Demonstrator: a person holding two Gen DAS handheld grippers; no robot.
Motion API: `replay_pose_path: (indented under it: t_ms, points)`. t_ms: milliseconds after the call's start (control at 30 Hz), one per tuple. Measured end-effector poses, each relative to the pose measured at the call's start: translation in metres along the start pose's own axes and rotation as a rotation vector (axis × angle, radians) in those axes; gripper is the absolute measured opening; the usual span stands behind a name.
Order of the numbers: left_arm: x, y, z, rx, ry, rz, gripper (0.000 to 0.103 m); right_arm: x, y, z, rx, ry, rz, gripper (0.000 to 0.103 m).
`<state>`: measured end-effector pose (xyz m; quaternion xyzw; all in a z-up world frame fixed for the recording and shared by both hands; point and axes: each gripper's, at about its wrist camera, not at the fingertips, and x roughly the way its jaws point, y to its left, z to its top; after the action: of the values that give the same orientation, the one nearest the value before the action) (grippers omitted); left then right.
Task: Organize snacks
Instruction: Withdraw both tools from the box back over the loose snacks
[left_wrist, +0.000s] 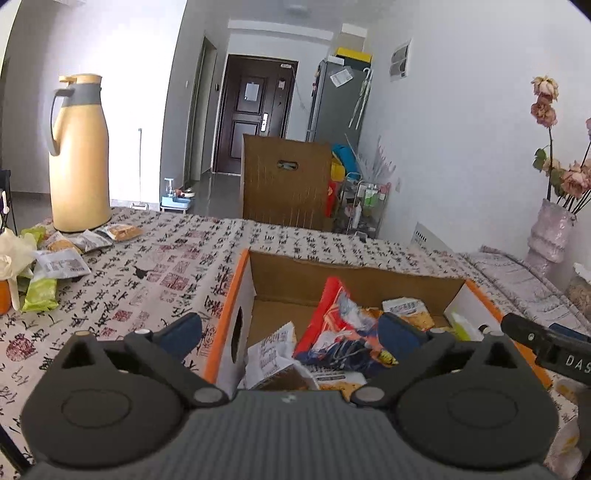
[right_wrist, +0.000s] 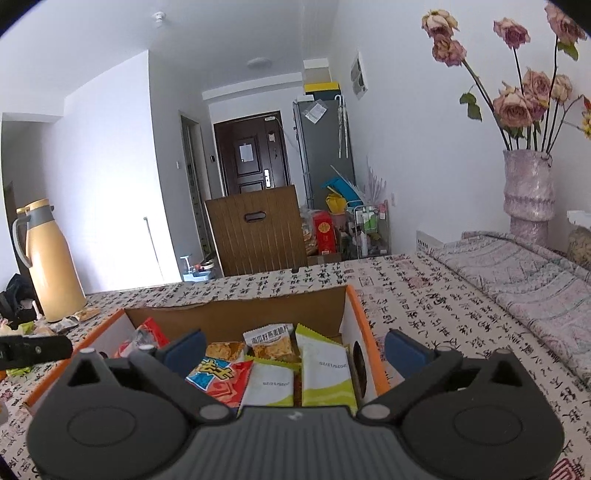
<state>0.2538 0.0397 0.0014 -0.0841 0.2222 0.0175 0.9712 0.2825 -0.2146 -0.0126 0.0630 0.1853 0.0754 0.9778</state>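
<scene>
An open cardboard box (left_wrist: 347, 271) with orange edges sits on the patterned tablecloth and holds several snack packets. In the left wrist view a red and blue bag (left_wrist: 340, 328) leans among white packets. My left gripper (left_wrist: 290, 334) stands open over the box's left wall, nothing between its fingers. In the right wrist view the same box (right_wrist: 236, 314) holds green-and-white packets (right_wrist: 325, 373), a red bag (right_wrist: 221, 376) and an orange chip packet (right_wrist: 273, 341). My right gripper (right_wrist: 295, 349) is open over the box's right wall, empty. More loose snack packets (left_wrist: 62, 264) lie on the table at left.
A tall yellow thermos (left_wrist: 79, 155) stands at the table's far left. A pink vase of dried roses (right_wrist: 528, 192) stands at the far right on a folded cloth. A wooden chair back (left_wrist: 286, 182) rises behind the table's far edge.
</scene>
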Motion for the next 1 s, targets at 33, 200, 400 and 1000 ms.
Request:
replay_pose_path:
  t_ms: [33,200,400,1000]
  points:
    - [-0.004,-0.001,0.001,0.002,-0.005,-0.003,0.103,-0.002,0.001,0.001,-0.002,-0.001,0.0,0.103]
    - [-0.023,-0.003,0.005,0.021,-0.023,-0.002,0.103,-0.02,0.002,0.0,-0.01,0.0,-0.002,0.103]
    - [-0.048,-0.002,-0.003,0.036,-0.025,-0.01,0.103,-0.043,0.004,-0.006,-0.001,0.01,-0.001,0.103]
    - [-0.101,0.031,-0.054,0.056,0.056,0.036,0.103,-0.097,0.027,-0.053,-0.025,0.118,0.029,0.103]
